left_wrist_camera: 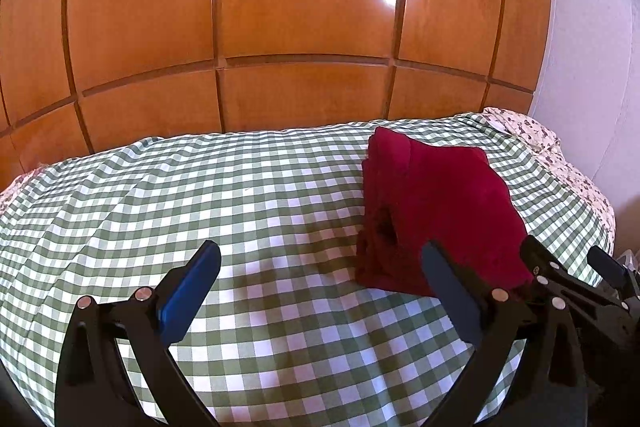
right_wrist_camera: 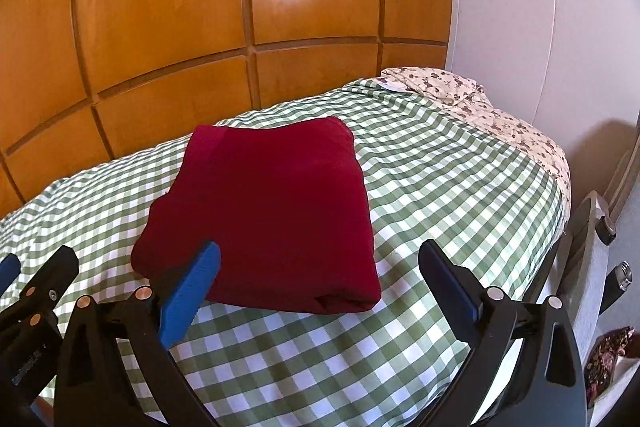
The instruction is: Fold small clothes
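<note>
A dark red garment (right_wrist_camera: 268, 219) lies folded into a thick rectangle on the green-and-white checked bedspread (right_wrist_camera: 440, 187). It also shows in the left wrist view (left_wrist_camera: 436, 211), right of centre. My left gripper (left_wrist_camera: 320, 263) is open and empty, hovering over bare bedspread (left_wrist_camera: 200, 195) with its right finger in front of the garment's near edge. My right gripper (right_wrist_camera: 318, 259) is open and empty just in front of the garment's near edge. The right gripper also shows at the right edge of the left wrist view (left_wrist_camera: 568, 267).
A wooden panelled wardrobe (left_wrist_camera: 280, 7) runs along the far side of the bed. A floral sheet (right_wrist_camera: 480, 99) shows at the bed's far right end, beside a white wall (right_wrist_camera: 540, 7). Grey furniture with knobs (right_wrist_camera: 600, 239) stands right of the bed.
</note>
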